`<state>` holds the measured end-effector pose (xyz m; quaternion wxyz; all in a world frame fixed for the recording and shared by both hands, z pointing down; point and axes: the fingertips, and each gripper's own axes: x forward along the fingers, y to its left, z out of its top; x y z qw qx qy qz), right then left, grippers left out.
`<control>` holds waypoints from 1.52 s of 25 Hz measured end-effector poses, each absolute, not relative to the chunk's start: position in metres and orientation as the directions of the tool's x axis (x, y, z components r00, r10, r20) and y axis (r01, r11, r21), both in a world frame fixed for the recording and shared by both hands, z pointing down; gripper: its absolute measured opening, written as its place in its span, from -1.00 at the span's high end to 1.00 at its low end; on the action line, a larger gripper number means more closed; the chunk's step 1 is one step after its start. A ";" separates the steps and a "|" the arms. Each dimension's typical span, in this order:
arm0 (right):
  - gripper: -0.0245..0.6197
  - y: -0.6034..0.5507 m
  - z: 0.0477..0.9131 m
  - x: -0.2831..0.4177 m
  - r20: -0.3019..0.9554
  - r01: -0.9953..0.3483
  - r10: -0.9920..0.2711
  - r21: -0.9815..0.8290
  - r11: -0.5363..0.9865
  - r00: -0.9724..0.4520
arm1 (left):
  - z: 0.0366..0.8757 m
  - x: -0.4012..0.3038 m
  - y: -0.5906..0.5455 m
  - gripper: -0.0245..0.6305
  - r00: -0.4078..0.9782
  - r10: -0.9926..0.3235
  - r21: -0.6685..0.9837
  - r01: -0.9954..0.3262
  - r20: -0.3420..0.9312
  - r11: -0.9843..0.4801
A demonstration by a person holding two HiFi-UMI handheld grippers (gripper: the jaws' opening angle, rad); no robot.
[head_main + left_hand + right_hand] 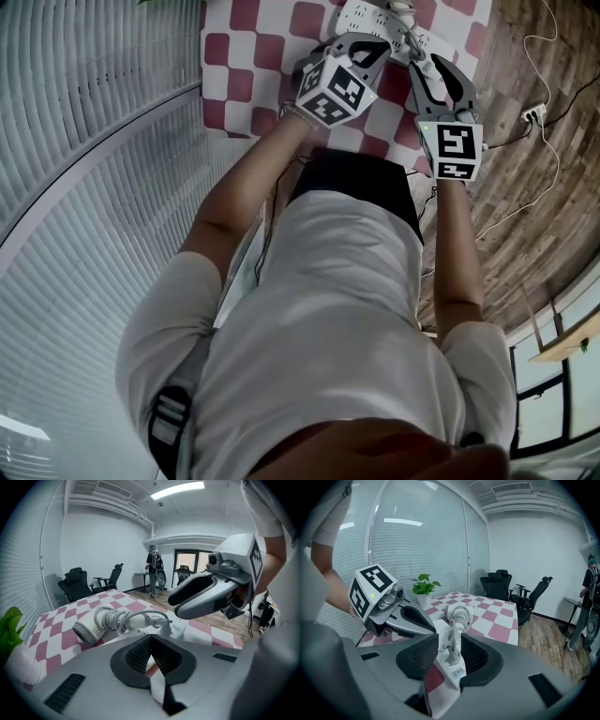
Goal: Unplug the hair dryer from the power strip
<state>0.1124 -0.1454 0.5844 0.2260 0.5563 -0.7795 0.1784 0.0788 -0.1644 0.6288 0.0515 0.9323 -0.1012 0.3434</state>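
A white hair dryer (88, 631) lies on the checked cloth with its cord wound round it. Its plug (166, 627) stands in a white power strip (182, 630). My left gripper (150, 641) is shut and empty, a little short of the dryer. In the right gripper view the plug (453, 654) and the power strip (451, 670) show in the gap of my right gripper (450, 648), which is open with its pads clear of the plug. In the head view the left gripper (368, 49) and right gripper (438, 71) hover side by side near the power strip (370, 17).
The red and white checked table (242, 56) ends near the person's body. A cable and small socket (532, 114) lie on the wood floor at right. A potted plant (424, 586) stands at the table's far edge. Office chairs (502, 586) and a standing person (153, 570) are beyond.
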 end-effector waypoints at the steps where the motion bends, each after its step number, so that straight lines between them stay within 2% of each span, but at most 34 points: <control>1: 0.49 -0.149 0.584 0.116 0.556 -0.949 -0.784 -0.030 0.314 -0.277 | 0.626 0.083 -0.168 0.84 0.737 -0.152 0.024 -0.222 0.659 -0.975; 10: 0.42 -0.170 0.601 0.133 0.595 -0.954 -0.759 -0.044 0.297 -0.264 | 0.628 0.105 -0.191 0.84 0.691 -0.130 0.011 -0.196 0.711 -0.981; 21: 0.41 -0.176 0.624 0.140 0.626 -0.963 -0.746 -0.028 0.268 -0.226 | 0.636 0.114 -0.195 0.84 0.653 -0.109 -0.027 -0.133 0.750 -0.991; 30: 0.51 -0.175 0.628 0.137 0.633 -0.965 -0.740 -0.041 0.260 -0.226 | 0.643 0.115 -0.191 0.84 0.563 -0.137 -0.129 -0.053 0.815 -0.990; 35: 0.55 -0.179 0.621 0.141 0.647 -0.968 -0.730 -0.048 0.248 -0.220 | 0.640 0.120 -0.195 0.84 0.502 -0.118 -0.121 -0.026 0.857 -0.992; 38: 0.55 -0.182 0.621 0.149 0.652 -0.972 -0.724 -0.100 0.211 -0.225 | 0.637 0.124 -0.194 0.84 0.499 -0.125 -0.155 0.018 0.858 -0.988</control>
